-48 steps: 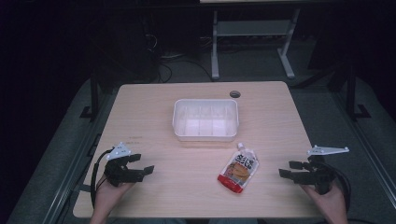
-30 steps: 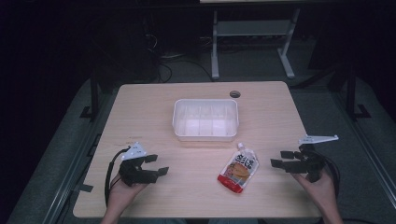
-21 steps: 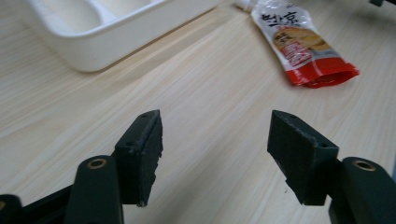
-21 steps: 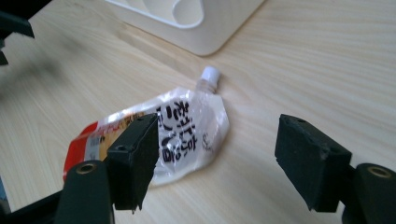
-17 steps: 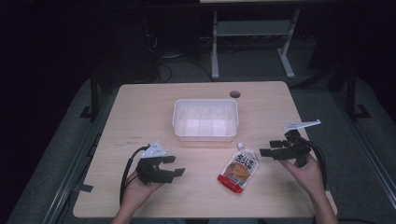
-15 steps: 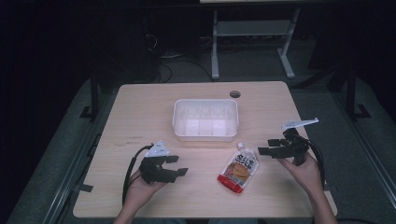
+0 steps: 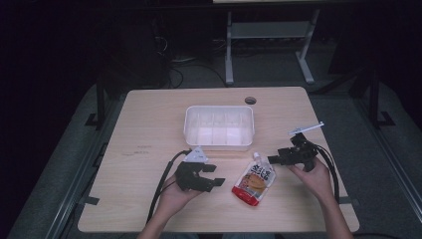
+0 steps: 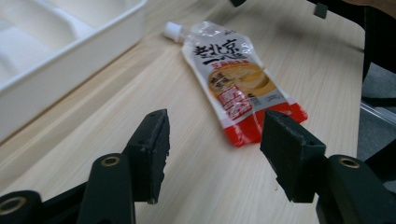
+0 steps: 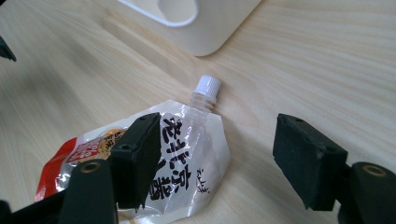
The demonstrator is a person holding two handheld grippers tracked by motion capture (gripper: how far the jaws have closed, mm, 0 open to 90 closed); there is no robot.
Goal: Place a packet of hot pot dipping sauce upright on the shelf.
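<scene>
A spouted food pouch (image 7: 254, 179) with a white cap and a red bottom edge lies flat on the wooden table, just in front of a white plastic tray (image 7: 219, 126). My left gripper (image 7: 215, 180) is open, a short way left of the pouch's red end (image 8: 252, 128). In the left gripper view the pouch (image 8: 233, 79) lies beyond the empty open jaws (image 8: 214, 154). My right gripper (image 7: 272, 160) is open, close above the pouch's cap end. Its view shows the cap (image 9: 207, 87) ahead between the jaws (image 9: 217, 158) and the pouch (image 9: 182, 158) under the left jaw.
The white tray (image 8: 70, 42) has several empty compartments; its rounded corner (image 9: 205, 28) is near the cap. A round cable hole (image 7: 250, 100) sits at the table's far edge. Cables trail from both grippers. A metal stand (image 7: 268, 30) is on the floor behind the table.
Both hands have moved inward from the table's outer front corners toward the pouch. The left gripper came right, the right gripper came left and forward. The pouch has stayed put.
</scene>
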